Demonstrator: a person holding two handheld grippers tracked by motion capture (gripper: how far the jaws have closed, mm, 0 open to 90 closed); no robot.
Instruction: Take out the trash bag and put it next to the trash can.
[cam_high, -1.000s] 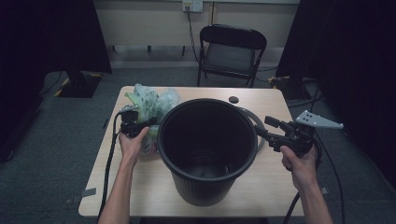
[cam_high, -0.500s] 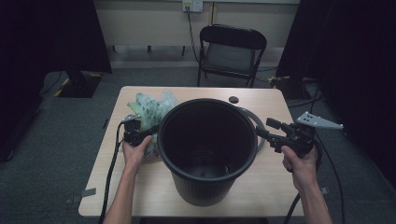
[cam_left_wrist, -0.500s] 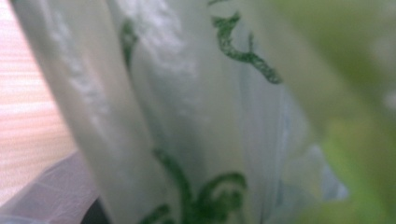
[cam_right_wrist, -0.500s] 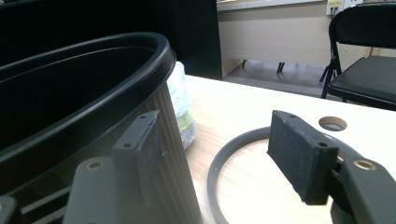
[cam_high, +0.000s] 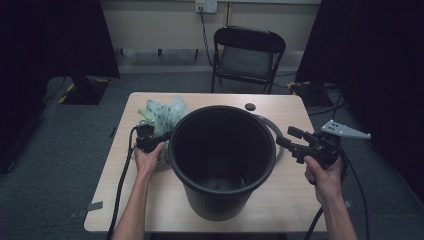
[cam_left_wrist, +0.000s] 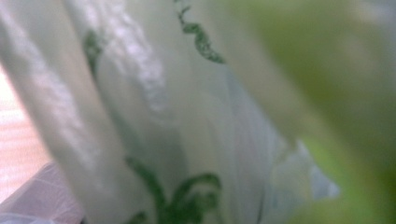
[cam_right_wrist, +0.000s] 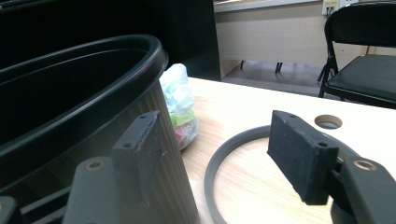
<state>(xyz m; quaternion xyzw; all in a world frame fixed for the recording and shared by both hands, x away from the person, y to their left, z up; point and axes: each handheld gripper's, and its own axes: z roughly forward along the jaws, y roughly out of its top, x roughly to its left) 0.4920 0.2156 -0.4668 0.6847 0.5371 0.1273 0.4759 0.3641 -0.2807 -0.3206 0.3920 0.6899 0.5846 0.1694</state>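
A: What stood largest on the wooden tabletop?

B: A black plastic bin, upright and open-topped, took up the middle. Behind its right side a grey ring lay flat on the wood, partly hidden by the bin in the high view.

A: And the bag?

B: A crumpled white plastic bag with green print sat at the bin's left rear, right against its wall. In the left gripper view its folds pressed so close to the lens that they blurred.

A: Where was the left gripper?

B: Low at the bag's near edge, just beside the bin's left wall. Its jaws were together; the bag's plastic lay tight about them, though whether any fold was pinched between them could not be told.

A: And the right one?

B: The right gripper hovered beside the bin's right rim, jaws apart, nothing between the pads. In its own view one pad stood just by the bin's wall, the other over the ring.
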